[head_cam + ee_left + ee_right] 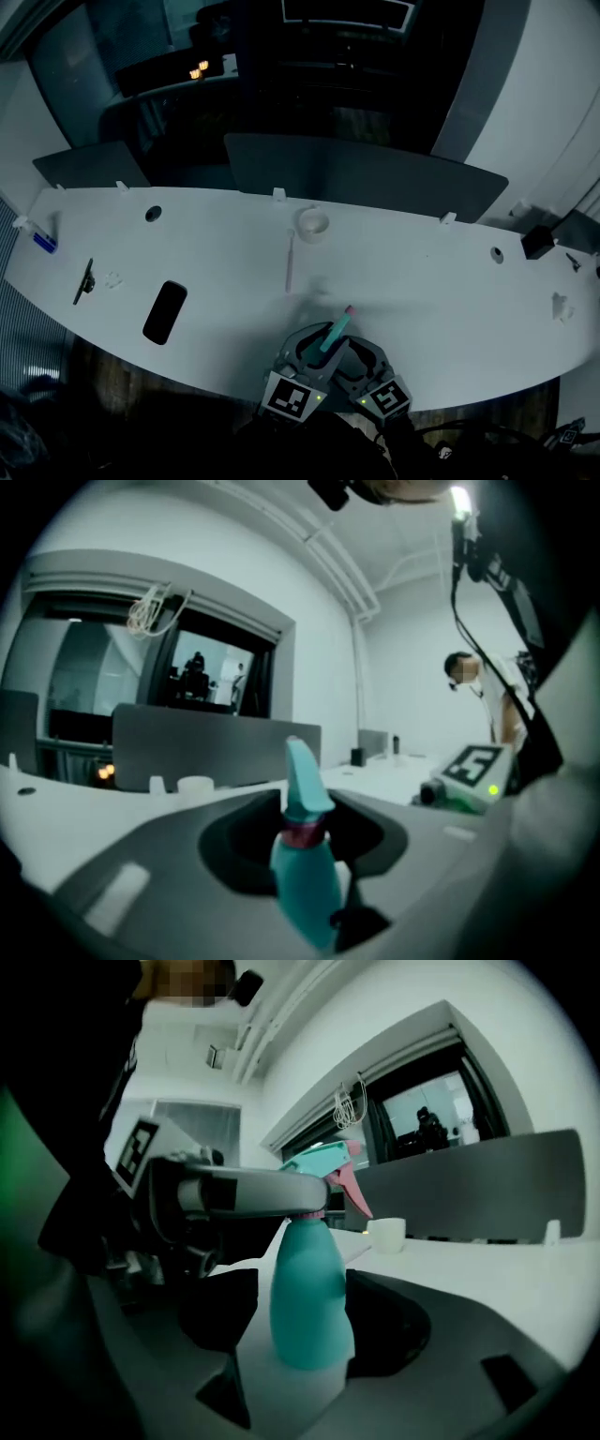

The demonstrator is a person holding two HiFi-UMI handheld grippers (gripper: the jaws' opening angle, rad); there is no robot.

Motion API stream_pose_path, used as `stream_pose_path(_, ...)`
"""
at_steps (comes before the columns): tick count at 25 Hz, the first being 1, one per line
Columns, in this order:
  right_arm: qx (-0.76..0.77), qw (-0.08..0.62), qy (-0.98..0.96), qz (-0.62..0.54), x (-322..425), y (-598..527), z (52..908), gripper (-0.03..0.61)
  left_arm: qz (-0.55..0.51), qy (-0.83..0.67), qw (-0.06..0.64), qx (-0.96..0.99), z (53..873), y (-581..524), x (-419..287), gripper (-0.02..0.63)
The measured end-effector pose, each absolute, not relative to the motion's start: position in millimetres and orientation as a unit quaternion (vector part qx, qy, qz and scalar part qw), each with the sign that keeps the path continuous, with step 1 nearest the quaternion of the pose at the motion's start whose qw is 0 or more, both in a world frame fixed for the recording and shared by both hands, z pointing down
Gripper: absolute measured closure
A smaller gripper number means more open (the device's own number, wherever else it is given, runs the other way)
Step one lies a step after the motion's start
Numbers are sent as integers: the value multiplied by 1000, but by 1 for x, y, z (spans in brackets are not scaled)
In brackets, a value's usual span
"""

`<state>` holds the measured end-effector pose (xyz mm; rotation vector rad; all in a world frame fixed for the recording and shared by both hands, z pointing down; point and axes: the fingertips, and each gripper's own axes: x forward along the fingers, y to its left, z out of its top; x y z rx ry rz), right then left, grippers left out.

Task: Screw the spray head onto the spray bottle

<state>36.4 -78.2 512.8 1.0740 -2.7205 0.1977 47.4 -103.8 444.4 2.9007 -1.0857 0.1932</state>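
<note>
Near the front edge of the long white table [422, 281], the head view shows only the teal plastic spray head [335, 330] above both grippers. The right gripper view alone shows the teal plastic spray bottle [311, 1307], upright, with the right gripper [302, 1321] closed wide on its body. The left gripper [305, 850] clamps the head near its pink collar [302, 832].

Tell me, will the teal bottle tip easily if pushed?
Probably yes: the bottle is tall and narrows upward, with the head on top. It looks like smooth plastic, so likely light, fairly stiff, perhaps slippery.
</note>
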Motion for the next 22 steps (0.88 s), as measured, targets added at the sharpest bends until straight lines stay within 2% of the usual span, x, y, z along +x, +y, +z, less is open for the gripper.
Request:
stream_pose_path(4, 428, 118, -895, 46, 32, -87, 515, 287, 50, -367, 23, 929, 444, -105, 49, 468)
stream_pose_path(7, 400, 111, -909, 48, 32, -86, 514, 296, 49, -348, 25, 936, 444, -104, 49, 468)
stream_pose_path(10, 322, 118, -938, 41, 32, -83, 518, 298, 70, -289, 8, 955, 446, -98, 52, 468)
stream_pose_path(15, 133, 170, -976, 13, 32, -74, 525, 298, 97, -161, 4, 982, 453, -81, 51, 468)
stream_pose_path(18, 69, 195, -978, 14, 28, -71, 525, 298, 101, -128, 8, 987, 454, -75, 49, 468)
stream_pose_path(20, 87, 195, -976, 40, 29, -73, 524, 296, 93, -151, 5, 984, 450, -77, 49, 468)
stream_pose_path(22, 159, 165, -971, 69, 39, -75, 520, 296, 80, -196, 8, 977, 447, -83, 51, 468)
